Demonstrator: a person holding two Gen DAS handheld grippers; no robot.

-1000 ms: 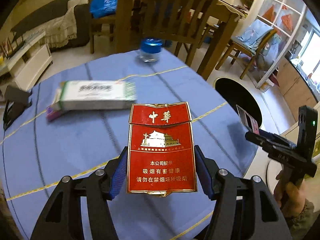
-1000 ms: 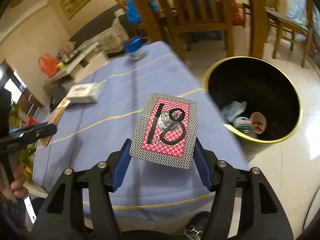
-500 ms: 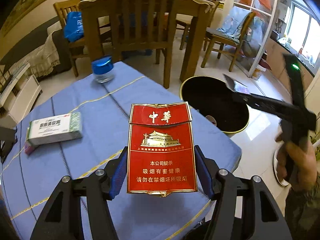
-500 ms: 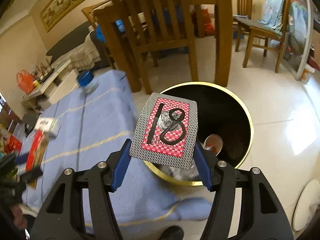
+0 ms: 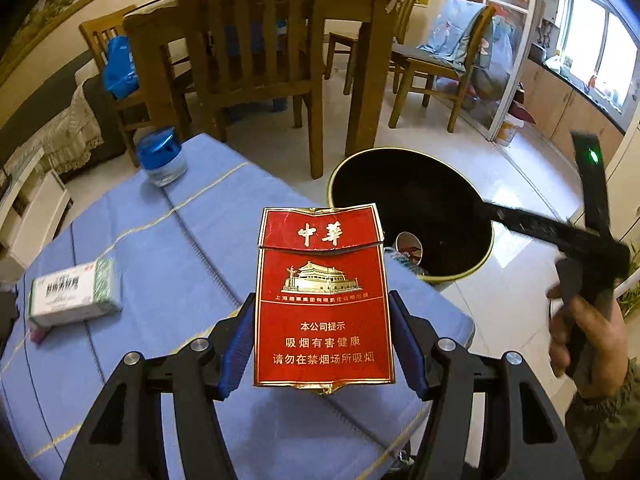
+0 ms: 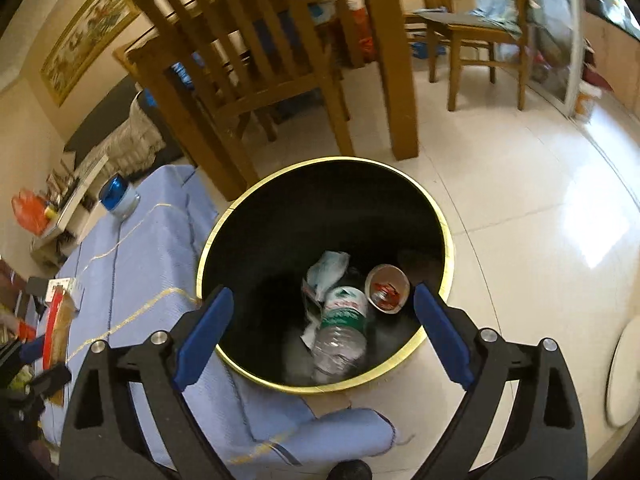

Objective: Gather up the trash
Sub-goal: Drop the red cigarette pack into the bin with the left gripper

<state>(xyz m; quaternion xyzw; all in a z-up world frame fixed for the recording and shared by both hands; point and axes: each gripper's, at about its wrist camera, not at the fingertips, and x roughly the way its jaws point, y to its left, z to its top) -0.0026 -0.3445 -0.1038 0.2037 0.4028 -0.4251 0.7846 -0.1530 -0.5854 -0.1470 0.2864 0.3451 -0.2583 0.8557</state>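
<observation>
My left gripper (image 5: 322, 320) is shut on a red cigarette pack (image 5: 322, 280), held upright over the blue-clothed table (image 5: 160, 240) close to its right edge. The black bin with a gold rim (image 5: 340, 172) stands on the floor just beyond that edge. My right gripper (image 6: 323, 294) hangs over the bin (image 6: 320, 160), its jaws opening with nothing between them. Inside the bin lie a plastic bottle (image 6: 340, 332), a paper cup (image 6: 387, 288) and a crumpled wrapper (image 6: 326, 268). The checkered pack is not visible.
A white-and-green box (image 5: 72, 292) lies at the table's left and a jar with a blue lid (image 5: 160, 156) stands at its far edge. Wooden chairs (image 5: 256, 60) and a dining table stand behind the bin. A hand (image 5: 580, 332) holds the right gripper.
The right gripper swung from above the table to above the bin and opened; the checkered pack has left its jaws. The left gripper moved toward the bin side, still holding the red pack.
</observation>
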